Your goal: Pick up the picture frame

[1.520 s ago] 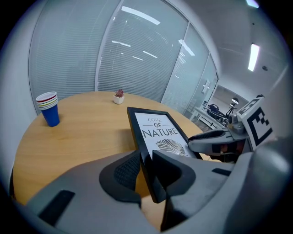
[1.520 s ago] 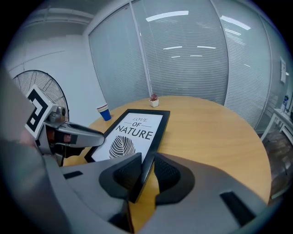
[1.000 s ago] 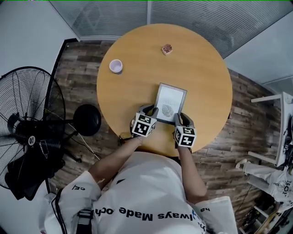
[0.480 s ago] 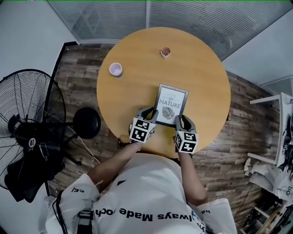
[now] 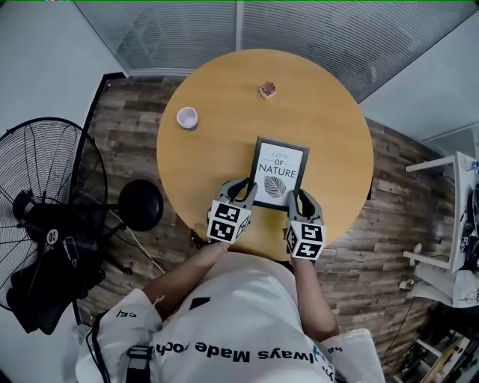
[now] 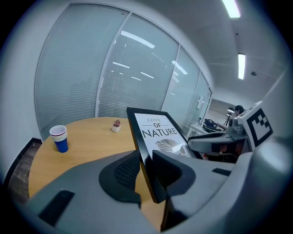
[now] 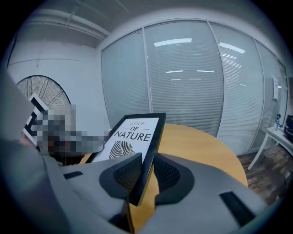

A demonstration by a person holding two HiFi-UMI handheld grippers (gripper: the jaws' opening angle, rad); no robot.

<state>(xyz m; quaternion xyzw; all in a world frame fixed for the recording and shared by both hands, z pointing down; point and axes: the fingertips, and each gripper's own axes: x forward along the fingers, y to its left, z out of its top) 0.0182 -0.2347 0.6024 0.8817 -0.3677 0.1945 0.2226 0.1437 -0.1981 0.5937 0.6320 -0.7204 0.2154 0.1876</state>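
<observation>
A black picture frame (image 5: 278,171) with a white print reading "LOVE OF NATURE" and a leaf drawing is tilted up off the round wooden table (image 5: 329,112), its face towards the person. My left gripper (image 5: 247,193) is shut on the frame's near left corner, and my right gripper (image 5: 295,200) is shut on its near right corner. In the left gripper view the frame (image 6: 158,135) stands edge-on between the jaws of the left gripper (image 6: 146,176). In the right gripper view the frame (image 7: 135,137) is clamped by the right gripper (image 7: 145,176).
A stack of blue-and-white cups (image 5: 187,117) stands at the table's left, and a small potted plant (image 5: 267,90) sits at its far side. A large floor fan (image 5: 52,202) stands to the left. Glass walls with blinds (image 5: 239,22) lie beyond the table.
The frame has been tipped up from lying nearly flat, so its print now faces the head camera. Both grippers have stayed shut on its near corners.
</observation>
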